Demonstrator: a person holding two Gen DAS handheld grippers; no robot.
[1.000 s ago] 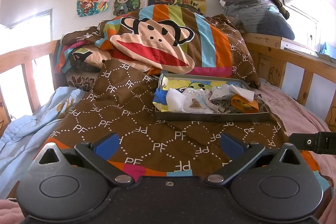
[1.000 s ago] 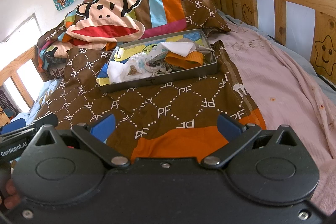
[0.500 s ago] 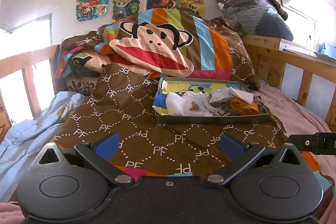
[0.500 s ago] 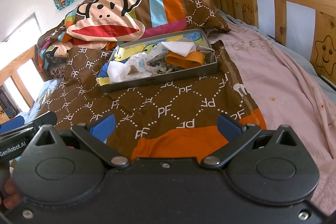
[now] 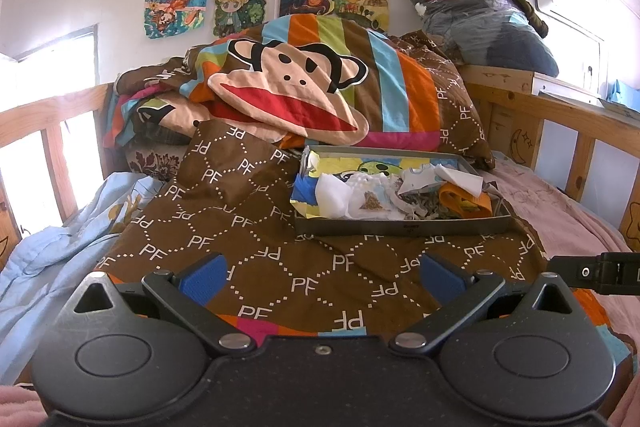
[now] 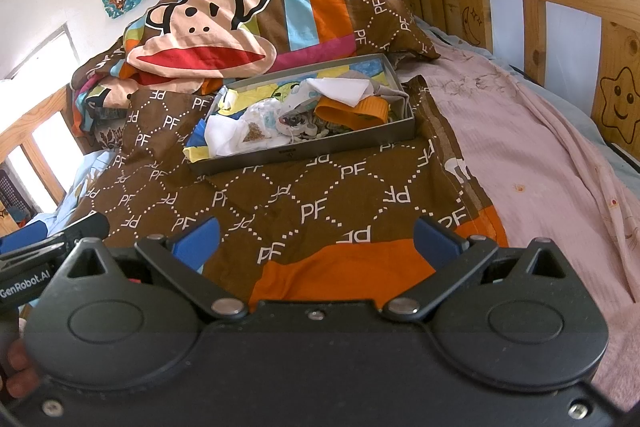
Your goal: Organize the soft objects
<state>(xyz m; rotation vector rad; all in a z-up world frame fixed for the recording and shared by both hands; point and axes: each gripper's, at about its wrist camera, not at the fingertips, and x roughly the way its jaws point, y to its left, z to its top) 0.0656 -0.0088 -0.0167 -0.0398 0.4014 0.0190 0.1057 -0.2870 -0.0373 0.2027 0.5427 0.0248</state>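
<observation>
2 open grippers, left gripper [image 5: 320,273], right gripper [image 6: 316,239], cloth-filled tray [image 6: 320,147] well ahead

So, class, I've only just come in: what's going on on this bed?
A person holds a two-finger gripper in each hand above a brown quilt. The left gripper and the right gripper are both open and hold nothing. Ahead of them, a shallow grey tray lies on the quilt, full of jumbled small cloth pieces, among them an orange piece and a white piece. Nothing has been picked up yet.
</observation>
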